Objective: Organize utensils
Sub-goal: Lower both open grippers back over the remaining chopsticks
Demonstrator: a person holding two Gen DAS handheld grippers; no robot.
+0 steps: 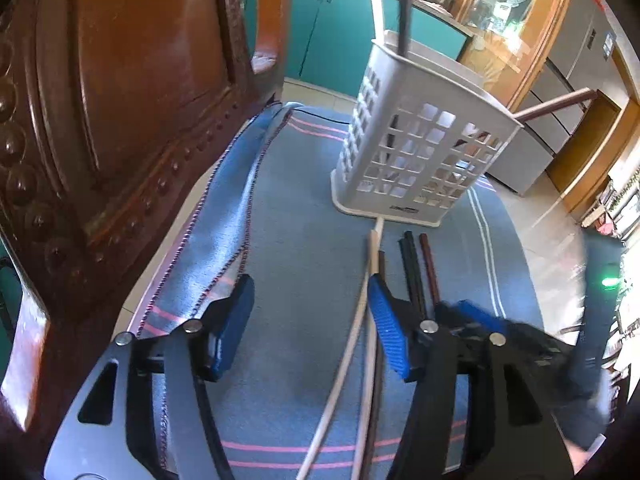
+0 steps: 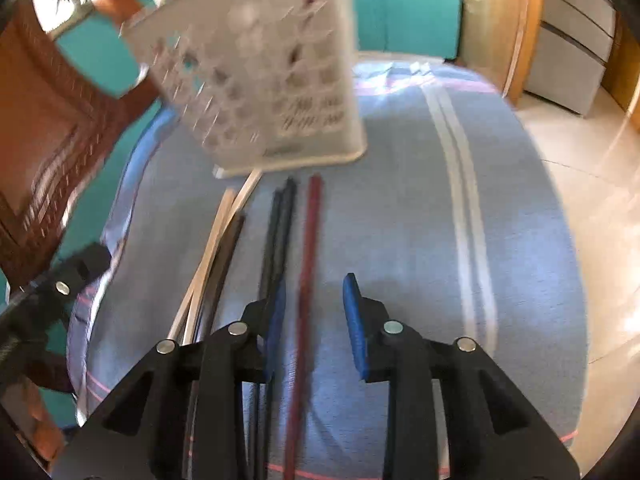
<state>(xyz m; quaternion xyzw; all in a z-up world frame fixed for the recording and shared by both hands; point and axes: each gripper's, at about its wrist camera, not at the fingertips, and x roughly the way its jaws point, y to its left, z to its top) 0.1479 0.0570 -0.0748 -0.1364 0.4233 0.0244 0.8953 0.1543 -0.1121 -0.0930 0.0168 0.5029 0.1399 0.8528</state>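
With jaws apart and nothing held, the right gripper (image 2: 314, 320) was set astride the red chopstick (image 2: 308, 264), the holder (image 2: 256, 80) at eleven o'clock; closing was needed next.

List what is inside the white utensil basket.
In the white basket stand a cream chopstick and a black one; a reddish-brown chopstick leans out over the rim. Their lower ends show only dimly through the lattice, and the basket floor is hidden.

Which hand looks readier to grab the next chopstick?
The right. Its tongs already straddle the dark red chopstick, though open. The left tongs are open over bare cloth, beside the pale chopsticks.
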